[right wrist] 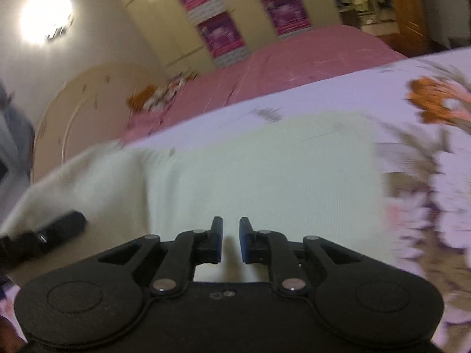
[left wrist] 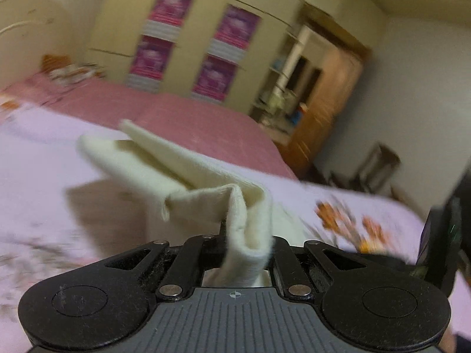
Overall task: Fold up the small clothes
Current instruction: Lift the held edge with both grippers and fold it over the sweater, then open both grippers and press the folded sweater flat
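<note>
A small cream garment [left wrist: 188, 170] lies on a lilac flowered sheet [left wrist: 44, 158]. My left gripper [left wrist: 245, 235] is shut on a bunched fold of it and lifts that part off the bed, so the cloth trails away in a raised ridge. In the right wrist view the same cream garment [right wrist: 259, 170] lies mostly flat under my right gripper [right wrist: 230, 232]. The right gripper's jaws stand a small gap apart with nothing between them, just above the cloth's near edge. The left gripper [right wrist: 50, 235] shows at the left edge of that view, holding the cloth's lifted side.
A pink bedspread [left wrist: 188, 117] covers the far part of the bed. A cream wardrobe with pink panels [left wrist: 188, 44] stands behind it. A headboard [right wrist: 73, 103] and pillows [right wrist: 159, 91] are at one end. A wooden door and shelves [left wrist: 323, 88] are at the right.
</note>
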`<state>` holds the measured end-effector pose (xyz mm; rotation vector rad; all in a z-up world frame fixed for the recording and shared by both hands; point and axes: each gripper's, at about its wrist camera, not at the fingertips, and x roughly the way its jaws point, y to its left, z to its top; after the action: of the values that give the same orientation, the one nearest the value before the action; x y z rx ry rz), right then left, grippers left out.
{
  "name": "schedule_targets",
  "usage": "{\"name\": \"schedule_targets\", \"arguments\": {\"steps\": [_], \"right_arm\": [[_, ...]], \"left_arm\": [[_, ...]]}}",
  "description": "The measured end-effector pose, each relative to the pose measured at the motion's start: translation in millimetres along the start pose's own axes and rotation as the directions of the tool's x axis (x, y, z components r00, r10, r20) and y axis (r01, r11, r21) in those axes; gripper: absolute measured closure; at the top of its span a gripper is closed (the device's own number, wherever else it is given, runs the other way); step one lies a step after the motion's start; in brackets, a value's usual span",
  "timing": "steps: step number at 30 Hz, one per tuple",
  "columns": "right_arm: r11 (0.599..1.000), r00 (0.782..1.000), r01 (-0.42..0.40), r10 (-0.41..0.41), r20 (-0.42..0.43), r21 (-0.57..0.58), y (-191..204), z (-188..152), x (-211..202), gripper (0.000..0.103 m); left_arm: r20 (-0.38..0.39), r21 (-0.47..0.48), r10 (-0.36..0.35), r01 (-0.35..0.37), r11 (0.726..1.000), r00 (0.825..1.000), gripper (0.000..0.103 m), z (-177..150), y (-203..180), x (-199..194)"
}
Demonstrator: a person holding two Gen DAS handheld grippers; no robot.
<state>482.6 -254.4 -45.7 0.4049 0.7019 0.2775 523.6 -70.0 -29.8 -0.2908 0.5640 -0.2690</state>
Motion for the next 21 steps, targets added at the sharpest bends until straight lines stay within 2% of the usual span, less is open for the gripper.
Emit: {"name": "schedule_targets", "arguments": {"steps": [4,7,8,9,10,11,13,14,16,18,21], "right_arm": [[0.995,0.999,-0.012,0.008,0.04,0.101,-44.9,2.9,-36.3,0.082],[0.99,0.998,0.009,-0.016,0.053,0.139,-72.5,-0.7,-57.9,0.081],[0.989,0.998,0.015,-0.023,0.054,0.149,-79.4,-1.6,-62.6,0.081],[0.987,0.998,0.021,-0.03,0.052,0.162,-85.8,-1.6,-65.5,0.08],[0.984,0.998,0.029,-0.039,0.051,0.176,-93.3,-2.2,-68.0,0.08],[0.982,0.998,0.034,-0.044,0.051,0.188,-100.7,-3.5,-72.1,0.08],[0.979,0.997,0.032,-0.045,0.058,0.201,-112.1,-4.7,-78.4,0.08],[0.979,0.997,0.031,-0.043,0.06,0.202,-114.1,-4.6,-78.7,0.08],[0.98,0.998,0.013,-0.026,0.061,0.197,-114.8,-3.5,-76.5,0.079],[0.984,0.998,-0.009,-0.003,0.062,0.181,-110.3,-1.7,-70.8,0.078],[0.989,0.999,-0.019,0.012,0.051,0.147,-97.2,0.7,-58.3,0.078]], "left_arm": [[-0.107,0.154,-0.027,0.044,0.987,0.994,0.096,1.2,-54.3,23.4],[-0.22,0.304,-0.002,0.07,0.95,0.976,0.096,-13.8,-95.4,46.2],[-0.231,0.36,0.013,0.073,0.93,0.973,0.092,-21.4,-109.3,51.4],[-0.226,0.406,0.032,0.065,0.912,0.974,0.084,-27.7,-121.8,51.7],[-0.225,0.413,0.014,0.083,0.907,0.974,0.056,-28.7,-130.0,46.9],[-0.215,0.382,-0.044,0.125,0.916,0.976,0.037,-27.9,-131.0,36.2],[-0.179,0.296,-0.095,0.145,0.944,0.979,0.037,-20.3,-121.4,15.6],[-0.172,0.25,-0.106,0.148,0.957,0.979,0.037,-17.4,-107.9,6.8],[-0.113,0.131,-0.122,0.136,0.982,0.986,0.037,-4.7,-77.1,-11.2],[-0.051,0.065,-0.058,0.062,0.996,0.997,0.037,11.2,-44.4,-19.2],[-0.029,0.015,0.023,-0.022,1.0,0.999,0.037,29.5,2.2,-19.3]]}}
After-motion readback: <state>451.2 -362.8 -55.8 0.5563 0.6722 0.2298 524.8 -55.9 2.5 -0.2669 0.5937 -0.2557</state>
